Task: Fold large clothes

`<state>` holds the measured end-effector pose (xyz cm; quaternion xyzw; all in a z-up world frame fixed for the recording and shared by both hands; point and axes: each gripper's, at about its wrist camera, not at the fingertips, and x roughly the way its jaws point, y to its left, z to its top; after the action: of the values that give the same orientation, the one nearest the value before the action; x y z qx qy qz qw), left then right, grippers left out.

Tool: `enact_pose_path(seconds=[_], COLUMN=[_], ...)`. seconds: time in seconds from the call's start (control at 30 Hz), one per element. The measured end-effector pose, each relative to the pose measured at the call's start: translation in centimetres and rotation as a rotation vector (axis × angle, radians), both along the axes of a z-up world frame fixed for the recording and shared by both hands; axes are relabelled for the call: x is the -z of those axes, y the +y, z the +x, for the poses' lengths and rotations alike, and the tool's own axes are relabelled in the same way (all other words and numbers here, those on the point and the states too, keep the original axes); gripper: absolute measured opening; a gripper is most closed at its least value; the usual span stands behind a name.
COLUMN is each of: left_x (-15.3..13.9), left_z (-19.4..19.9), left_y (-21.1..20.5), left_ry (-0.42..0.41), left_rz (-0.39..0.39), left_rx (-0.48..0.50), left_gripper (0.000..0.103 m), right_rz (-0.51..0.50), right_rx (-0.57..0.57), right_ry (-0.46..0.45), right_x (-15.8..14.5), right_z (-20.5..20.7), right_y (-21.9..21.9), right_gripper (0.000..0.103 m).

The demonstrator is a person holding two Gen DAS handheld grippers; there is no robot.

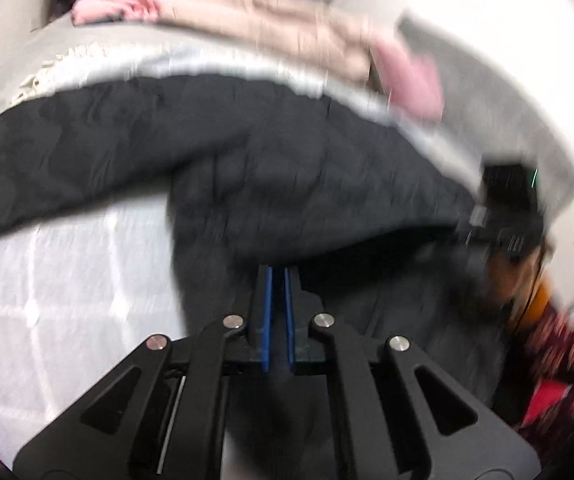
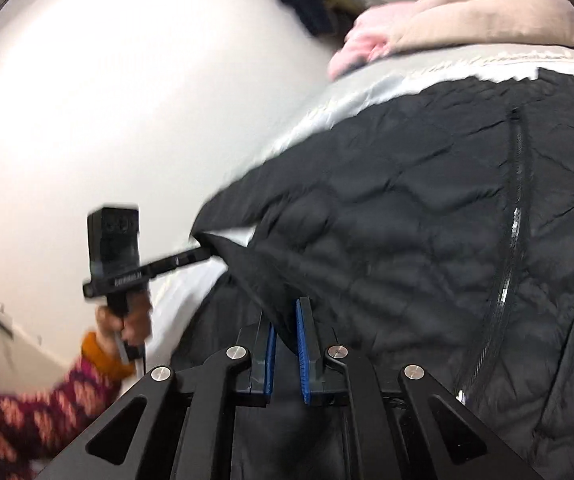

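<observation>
Black quilted jacket [image 2: 427, 216] lies spread on the white bed cover [image 1: 47, 280], zip [image 2: 515, 208] facing up, so it's laid flat ready for folding; pink and beige clothes [image 1: 271, 20] are heaped at the far edge, apart from it. Right gripper [image 2: 285, 344] has its blue pads pinching a fold of the jacket's near edge; left gripper [image 1: 278, 312] is pressed together w/ dark fabric at its tips, prob. pinching the hem too, tho blur hides the contact. Two grips along one edge suggest lifting that side over the body.
</observation>
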<state>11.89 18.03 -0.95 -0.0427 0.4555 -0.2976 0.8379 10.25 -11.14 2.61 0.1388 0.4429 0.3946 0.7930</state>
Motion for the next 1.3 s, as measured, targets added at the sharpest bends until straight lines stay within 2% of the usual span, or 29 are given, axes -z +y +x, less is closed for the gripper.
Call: enact_pose_path(seconds=[0.03, 0.1, 0.13, 0.2, 0.23, 0.27, 0.3, 0.33, 0.4, 0.47, 0.53, 0.6, 0.63, 0.67, 0.73, 0.8, 0.83, 0.87, 0.93, 1.03, 1.13, 1.2, 1.3], left_x=[0.8, 1.5, 1.4, 0.0, -0.7, -2.0, -3.2, -4.2, -5.3, -4.9, -3.2, -0.5, 0.9, 1.8, 1.2, -0.1, -0.9, -1.6, -2.7, -3.4, -2.4, -1.6, 0.0], left_z=[-0.6, -1.2, -1.7, -1.9, -1.9, -1.9, -1.9, -1.7, -1.2, -0.4, 0.0, -0.1, -0.8, -2.4, -3.9, -3.8, -3.5, -3.0, -2.1, 0.0, 1.7, 2.7, 4.2], left_y=[-0.3, -0.7, -0.7, -0.6, -0.6, -0.9, -1.4, -2.3, -4.4, -7.1, -9.9, -11.9, -13.2, -14.5, -15.6, -16.5, -17.0, -17.7, -19.0, -22.3, -26.1, -27.9, -30.5], left_ry=[0.032, 0.059, 0.055, 0.035, 0.022, -0.006, -0.036, -0.067, -0.101, -0.095, -0.043, 0.045, 0.08, 0.047, 0.011, 0.051, 0.059, 0.058, 0.049, 0.064, 0.101, 0.132, 0.179], left_rz=[0.111, 0.242, 0.299, 0.285, 0.263, 0.224, 0.192, 0.164, 0.128, 0.128, 0.173, 0.248, 0.322, 0.427, 0.482, 0.434, 0.393, 0.352, 0.281, 0.149, 0.091, 0.053, 0.006], left_rx=[0.021, 0.031, 0.021, 0.003, -0.006, -0.016, -0.02, -0.017, 0.009, 0.051, 0.105, 0.187, 0.255, 0.324, 0.382, 0.379, 0.368, 0.354, 0.336, 0.328, 0.319, 0.33, 0.328], left_gripper=[0.007, 0.007, 0.007, 0.011, 0.018, 0.028, 0.033, 0.039, 0.044, 0.046, 0.047, 0.047, 0.047, 0.047, 0.047, 0.048, 0.052, 0.063, 0.069, 0.07, 0.07, 0.069, 0.069], right_rz=[-0.08, -0.218, -0.231, -0.23, -0.229, -0.232, -0.23, -0.222, -0.184, -0.168, -0.172, -0.179, -0.182, -0.185, -0.172, -0.133, -0.111, -0.097, -0.097, -0.095, -0.118, -0.09, -0.066], right_rx=[-0.035, -0.078, -0.093, -0.108, -0.107, -0.1, -0.082, -0.066, -0.019, 0.042, 0.131, 0.241, 0.29, 0.351, 0.466, 0.545, 0.582, 0.615, 0.676, 0.735, 0.778, 0.802, 0.726], right_ry=[0.037, 0.123, 0.145, 0.175, 0.173, 0.159, 0.134, 0.113, 0.068, 0.048, 0.04, 0.059, 0.071, 0.09, 0.125, 0.144, 0.157, 0.169, 0.189, 0.202, 0.19, 0.191, 0.156], right_x=[0.5, 1.9, 2.2, 2.1, 1.6, 0.9, 0.0, -0.7, -2.4, -3.3, -3.9, -4.2, -4.3, -4.4, -4.3, -4.3, -4.1, -3.8, -3.2, -2.4, -1.5, -0.6, 0.4], right_z=[-0.2, -0.9, -1.1, -1.6, -1.9, -2.0, -2.1, -2.2, -2.4, -2.1, -1.8, -1.5, -1.4, -1.2, -1.4, -1.4, -1.4, -1.4, -1.5, -1.7, -1.9, -1.7, -0.9], right_y=[0.6, 1.6, 1.7, 1.5, 1.3, 1.0, 0.5, 0.1, -1.7, -3.6, -6.2, -9.6, -11.0, -12.9, -16.5, -19.5, -21.1, -22.4, -24.5, -27.1, -29.6, -30.4, -30.3], right_gripper=[0.011, 0.011, 0.013, 0.017, 0.027, 0.033, 0.047, 0.054, 0.058, 0.061, 0.064, 0.064, 0.064, 0.064, 0.064, 0.064, 0.064, 0.064, 0.064, 0.064, 0.064, 0.064, 0.064])
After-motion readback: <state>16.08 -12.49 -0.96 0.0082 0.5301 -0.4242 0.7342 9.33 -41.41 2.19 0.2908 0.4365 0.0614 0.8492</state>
